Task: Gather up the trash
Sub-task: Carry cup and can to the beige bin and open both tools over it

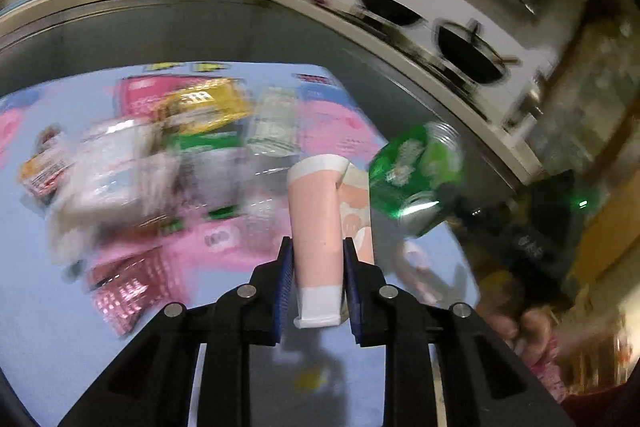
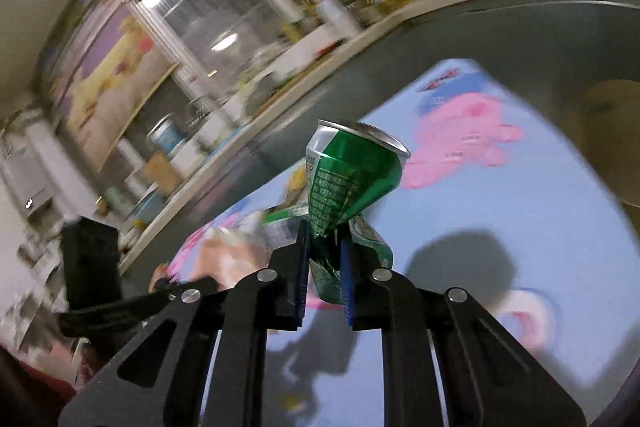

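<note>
**A:** Left gripper [image 1: 318, 279] first: blue pads clamped on the flattened pink paper cup [image 1: 318, 223], which stands up between them, clear of the blue cartoon mat [image 1: 40, 327]. Right gripper [image 2: 325, 269] is pinched tight on the crushed green can [image 2: 348, 179], gripping its crumpled waist, top rim pointing up and away.

**B:** Both lifted?

**A:** Yes, neither item touches the mat. Remaining trash pile [image 1: 160, 155] sits on the mat beyond and left of my cup; heavy blur, so I can't tell the wrappers apart.

**B:** Advice for the carry?

**A:** Keep both grips firm. Can's held on a thin fold, so no wrist snaps or it may pivot out. Keep the hands apart; in the left view the can hangs just beside the cup.

**B:** Pose?

**A:** Left pitched down steeply toward the mat, right shallower and rolled, horizon tilted in both views.
</note>
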Motion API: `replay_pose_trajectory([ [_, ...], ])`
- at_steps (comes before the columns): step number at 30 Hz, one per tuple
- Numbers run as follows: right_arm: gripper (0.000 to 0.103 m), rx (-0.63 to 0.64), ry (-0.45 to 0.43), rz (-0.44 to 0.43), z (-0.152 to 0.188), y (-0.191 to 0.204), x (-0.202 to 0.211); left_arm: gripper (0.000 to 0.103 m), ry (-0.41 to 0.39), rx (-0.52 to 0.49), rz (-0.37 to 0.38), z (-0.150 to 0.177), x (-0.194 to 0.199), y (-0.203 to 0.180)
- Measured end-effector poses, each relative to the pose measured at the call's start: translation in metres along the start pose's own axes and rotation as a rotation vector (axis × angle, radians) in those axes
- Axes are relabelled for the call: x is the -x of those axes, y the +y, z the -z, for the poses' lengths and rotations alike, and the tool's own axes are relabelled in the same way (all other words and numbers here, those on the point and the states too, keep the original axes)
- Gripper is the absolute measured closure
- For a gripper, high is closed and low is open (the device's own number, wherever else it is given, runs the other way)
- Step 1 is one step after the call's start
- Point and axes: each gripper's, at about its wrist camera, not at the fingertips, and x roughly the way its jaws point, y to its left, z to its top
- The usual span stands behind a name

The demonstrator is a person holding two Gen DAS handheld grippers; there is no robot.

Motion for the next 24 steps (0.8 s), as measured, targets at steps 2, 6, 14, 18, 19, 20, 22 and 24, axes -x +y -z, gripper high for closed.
replay_pose_trajectory([
  [2,0.090,-0.036,-0.070,0.085,-0.007,-0.033,0.024,0.079,0.031,-0.059,0.036,-0.018,-0.033,-0.032],
  [6,0.090,-0.118,-0.193,0.249,-0.024,-0.095,0.073,0.079,0.109,-0.141,0.105,-0.058,-0.118,-0.101],
  [14,0.090,-0.230,-0.166,0.441,-0.045,-0.198,0.096,0.078,0.187,-0.246,0.104,-0.091,-0.249,-0.191],
  [18,0.089,-0.233,-0.115,0.450,-0.046,-0.216,0.085,0.074,0.217,-0.245,0.064,-0.088,-0.284,-0.199],
  [19,0.089,-0.236,-0.105,0.451,-0.047,-0.216,0.079,0.073,0.223,-0.249,0.051,-0.088,-0.290,-0.200],
  [20,0.089,-0.238,-0.092,0.452,-0.045,-0.218,0.075,0.071,0.229,-0.257,0.036,-0.086,-0.295,-0.201],
  [22,0.087,-0.240,-0.066,0.449,-0.045,-0.222,0.067,0.066,0.237,-0.274,0.004,-0.083,-0.302,-0.203],
  [24,0.080,-0.247,-0.055,0.450,-0.044,-0.220,0.063,0.062,0.242,-0.278,-0.020,-0.079,-0.301,-0.203],
])
